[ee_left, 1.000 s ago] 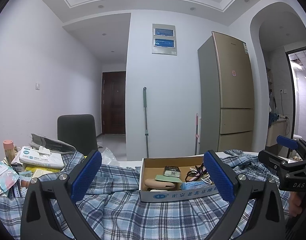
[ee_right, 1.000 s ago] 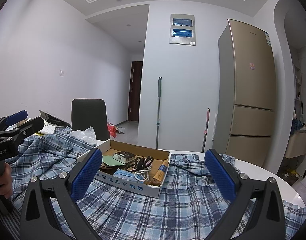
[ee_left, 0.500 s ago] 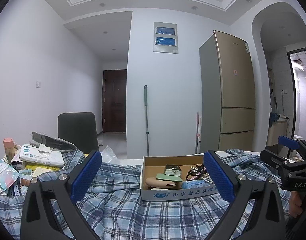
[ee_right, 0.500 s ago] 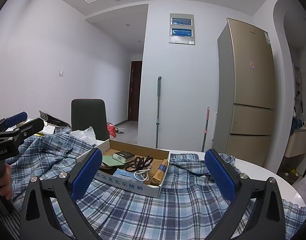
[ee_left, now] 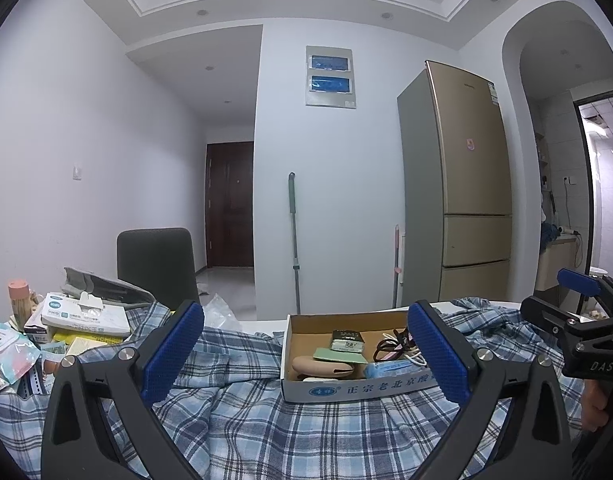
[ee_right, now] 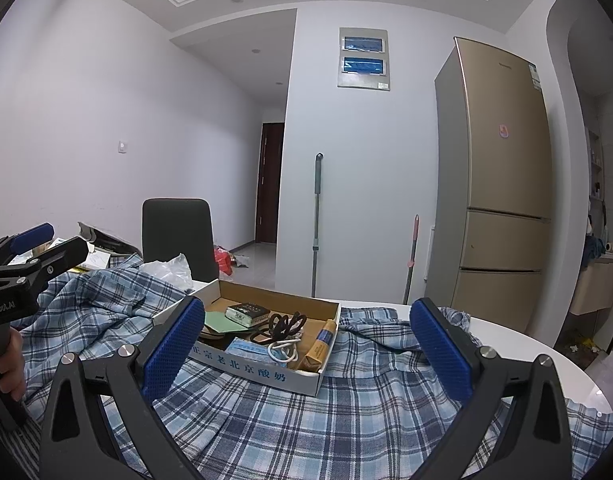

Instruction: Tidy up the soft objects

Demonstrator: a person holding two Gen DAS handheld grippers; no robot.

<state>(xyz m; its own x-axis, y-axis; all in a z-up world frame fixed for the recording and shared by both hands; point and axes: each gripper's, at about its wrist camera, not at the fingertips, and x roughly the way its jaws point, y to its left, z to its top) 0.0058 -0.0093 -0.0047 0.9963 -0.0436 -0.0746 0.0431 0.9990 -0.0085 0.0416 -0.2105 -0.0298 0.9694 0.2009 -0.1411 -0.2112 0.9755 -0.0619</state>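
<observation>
Desk (ee_right: 546, 354): one, white, round-edged, mostly covered; bare rim shows at far right.

Plaid shirt (ee_left: 306, 432): one, blue and white check, spread loosely across the desk with folds and ridges. It lies directly under and ahead of both sets of jaws and runs side to side across both views. This is judged the soft thing to be organized. Neither gripper is clearly nearer; the cloth reaches below both.

Cardboard box (ee_left: 358, 387): one, shallow, open-topped, resting on the shirt, straight ahead between the two grippers. Its long axis runs left to right in the left wrist view and is angled in the right wrist view. Any fold or lift of the shirt is judged to need the box off first.

Left gripper (ee_left: 306, 354): one, jaws wide apart, empty, held just above the cloth, facing the box.

Right gripper (ee_right: 308, 354): one, jaws wide apart, empty, likewise above the cloth, box ahead and slightly left.

Pile of packets (ee_left: 66, 328): several, uncounted, at the left desk edge.

Box contents: one dark small pack (ee_right: 248, 314), one tangle of cords (ee_right: 284, 336), one brown tube (ee_right: 320, 346); others unclear.
</observation>
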